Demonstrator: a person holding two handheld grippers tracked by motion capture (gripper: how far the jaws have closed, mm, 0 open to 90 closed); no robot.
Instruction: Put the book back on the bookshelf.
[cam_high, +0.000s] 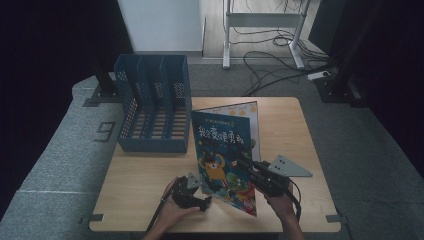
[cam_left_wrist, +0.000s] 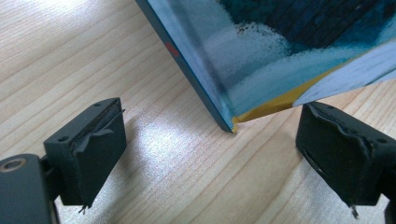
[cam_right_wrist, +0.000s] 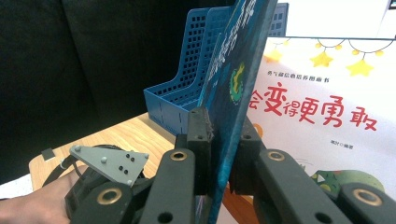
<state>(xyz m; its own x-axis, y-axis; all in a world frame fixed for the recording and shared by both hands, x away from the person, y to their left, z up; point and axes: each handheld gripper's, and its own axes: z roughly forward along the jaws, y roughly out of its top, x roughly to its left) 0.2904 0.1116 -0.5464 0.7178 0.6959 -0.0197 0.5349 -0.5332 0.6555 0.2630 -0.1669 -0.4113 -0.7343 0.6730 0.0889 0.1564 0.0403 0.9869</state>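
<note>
1. Since the right gripper (cam_right_wrist: 223, 144) was already clamped tight on the front cover of the picture book (cam_high: 223, 155), I figured the step in hand was getting it stood up so it could go in the blue file rack (cam_high: 152, 107). The trick, I'd say, was to not squeeze harder or twist, just let the bottom edge take the weight on the table (cam_high: 145, 190).

2. My left gripper (cam_left_wrist: 212, 149) sat low at the near corner of the book, jaws wide apart with nothing in them. The corner rested on the wood between the pads, touching neither. I reckoned closing on the spine there would stop the covers splaying further.

3. The book stood near the middle of the table, just right of the rack. It was propped half open on its bottom edge, leaning a bit. Long axis ran roughly upright, spine toward the rack, dark cover facing me.

4. Farther back, the rack's slots opened upward with their low fronts toward my side, so I judged the book had to go in spine-first-ish, kept vertical.
</note>
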